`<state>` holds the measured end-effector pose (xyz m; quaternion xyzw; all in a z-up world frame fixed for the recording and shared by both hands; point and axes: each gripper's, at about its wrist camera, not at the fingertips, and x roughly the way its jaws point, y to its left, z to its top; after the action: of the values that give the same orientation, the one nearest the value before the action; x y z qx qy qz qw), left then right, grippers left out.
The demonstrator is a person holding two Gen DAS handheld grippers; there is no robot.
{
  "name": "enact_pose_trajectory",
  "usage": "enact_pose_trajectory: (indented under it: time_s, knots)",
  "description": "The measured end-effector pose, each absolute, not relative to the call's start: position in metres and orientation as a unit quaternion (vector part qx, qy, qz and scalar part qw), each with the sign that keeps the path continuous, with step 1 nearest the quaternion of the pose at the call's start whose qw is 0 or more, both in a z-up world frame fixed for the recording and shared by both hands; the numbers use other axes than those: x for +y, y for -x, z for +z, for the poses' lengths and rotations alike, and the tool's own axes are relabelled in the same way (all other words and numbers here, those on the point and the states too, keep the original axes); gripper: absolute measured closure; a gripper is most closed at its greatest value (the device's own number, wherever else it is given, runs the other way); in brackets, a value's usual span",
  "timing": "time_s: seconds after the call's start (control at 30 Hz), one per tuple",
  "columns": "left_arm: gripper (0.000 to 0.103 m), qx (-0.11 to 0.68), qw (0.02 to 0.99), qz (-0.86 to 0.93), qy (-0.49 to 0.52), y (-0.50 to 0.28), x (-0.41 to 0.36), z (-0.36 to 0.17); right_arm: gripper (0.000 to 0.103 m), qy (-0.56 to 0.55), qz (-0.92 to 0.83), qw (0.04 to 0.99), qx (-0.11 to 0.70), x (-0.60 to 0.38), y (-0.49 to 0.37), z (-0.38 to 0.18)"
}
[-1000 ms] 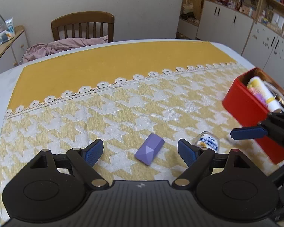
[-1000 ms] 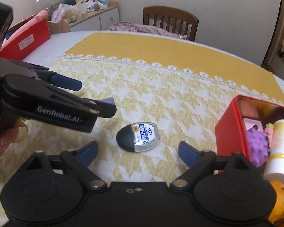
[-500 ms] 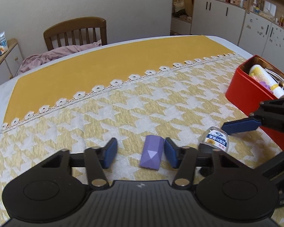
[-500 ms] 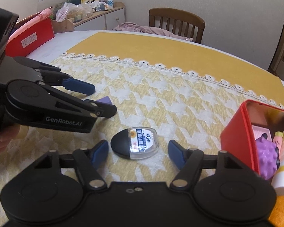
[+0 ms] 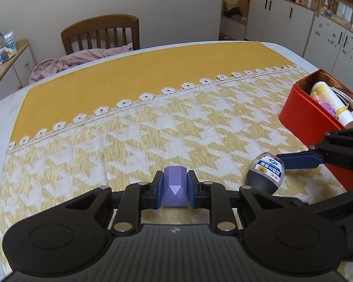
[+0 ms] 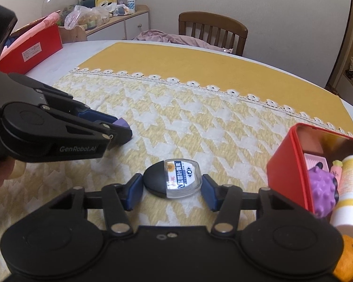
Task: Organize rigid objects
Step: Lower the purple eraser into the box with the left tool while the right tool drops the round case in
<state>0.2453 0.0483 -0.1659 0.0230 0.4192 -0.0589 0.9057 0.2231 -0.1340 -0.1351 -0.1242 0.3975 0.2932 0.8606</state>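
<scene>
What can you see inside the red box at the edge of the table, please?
The red box holds a purple spiky ball, a white and yellow tube and a pink item. Anything beneath them is covered.

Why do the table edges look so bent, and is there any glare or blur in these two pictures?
Left wrist view: the wide lens bows the lace trim into a curve, the cloth is slightly smeared, the purple block is sharp. Right wrist view: the same bending, dark rounded corners, and room light glares off the oval case, washing out part of its label.
</scene>
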Motion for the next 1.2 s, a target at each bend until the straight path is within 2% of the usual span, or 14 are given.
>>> enact_pose_trajectory:
  time_s: [0.67,1.2]
  knots:
    - [0.083,0.411,0.909,-0.060,0.021,-0.187,0.016,-0.103,0.050,0.074,0.277,0.881,0.375,-0.186,-0.167,-0.075]
    - [0.083,0.396,0.915,-0.083,0.005,-0.173,-0.056,-0.053,0.050,0.054,0.260,0.897,0.353,-0.262,-0.149,-0.035]
